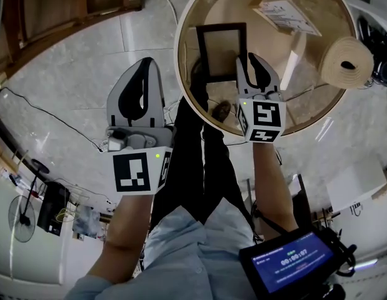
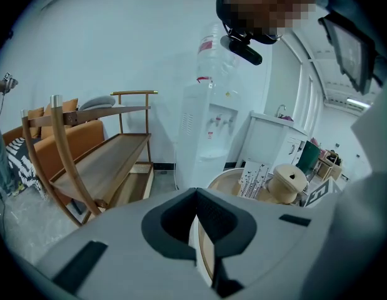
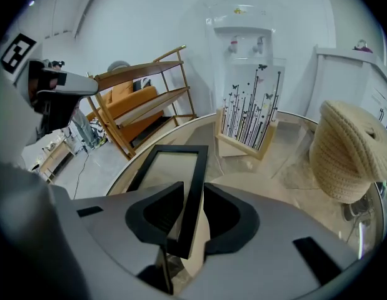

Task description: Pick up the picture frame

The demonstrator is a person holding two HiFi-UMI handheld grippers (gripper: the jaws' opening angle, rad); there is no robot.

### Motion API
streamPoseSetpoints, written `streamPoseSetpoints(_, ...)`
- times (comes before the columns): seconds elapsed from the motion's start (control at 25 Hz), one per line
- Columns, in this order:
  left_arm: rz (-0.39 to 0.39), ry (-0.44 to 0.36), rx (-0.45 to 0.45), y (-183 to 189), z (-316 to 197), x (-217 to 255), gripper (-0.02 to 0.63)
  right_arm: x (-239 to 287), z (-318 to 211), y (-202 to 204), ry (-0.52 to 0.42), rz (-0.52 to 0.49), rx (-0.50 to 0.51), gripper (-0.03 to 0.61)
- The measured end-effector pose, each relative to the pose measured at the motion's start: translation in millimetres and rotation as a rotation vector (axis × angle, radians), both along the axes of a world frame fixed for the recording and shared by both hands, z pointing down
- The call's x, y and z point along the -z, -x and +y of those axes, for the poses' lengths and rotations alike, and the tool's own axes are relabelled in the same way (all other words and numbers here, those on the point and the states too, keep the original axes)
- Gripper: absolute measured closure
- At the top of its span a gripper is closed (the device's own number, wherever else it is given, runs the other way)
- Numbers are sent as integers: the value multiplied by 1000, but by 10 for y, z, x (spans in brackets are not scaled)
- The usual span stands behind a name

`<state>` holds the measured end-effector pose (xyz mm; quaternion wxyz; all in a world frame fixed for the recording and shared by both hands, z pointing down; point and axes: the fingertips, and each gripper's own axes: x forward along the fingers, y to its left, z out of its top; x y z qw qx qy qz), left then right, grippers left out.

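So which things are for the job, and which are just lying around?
For the job:
picture frame
right gripper, shut on the frame's edge

Just lying about:
knitted roll
butterfly-print stand
water dispenser
left gripper, idle, shut on nothing

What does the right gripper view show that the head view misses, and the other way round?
Only the right gripper view shows the water dispenser, the wooden rack, and, close up, the right gripper's jaws shut on the picture frame's side bar. Only the head view shows the left gripper, left of the table, and a lit screen. Both show the frame, the round table and the beige knitted roll.
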<state>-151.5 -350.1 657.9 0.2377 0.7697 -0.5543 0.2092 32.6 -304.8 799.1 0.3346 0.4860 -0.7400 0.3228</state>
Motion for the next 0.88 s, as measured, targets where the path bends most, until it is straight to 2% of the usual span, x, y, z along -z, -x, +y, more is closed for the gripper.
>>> streamPoseSetpoints(0.24,-3,5,3,25,9,9,603,-51,3,-7,15,-14,-7,463)
streamPoseSetpoints(0.48,-6,10,8,38,43,-5,603,-72,26,27,14,-80,-30,473)
streamPoseSetpoints(0.64,-6,3,5,-6,42,25,603,-73,28,14,23,-65,-49,492)
streamPoseSetpoints(0.88,-3,-6,2,-63,48,38,603,20,-44,10,-29,-48,-55,497)
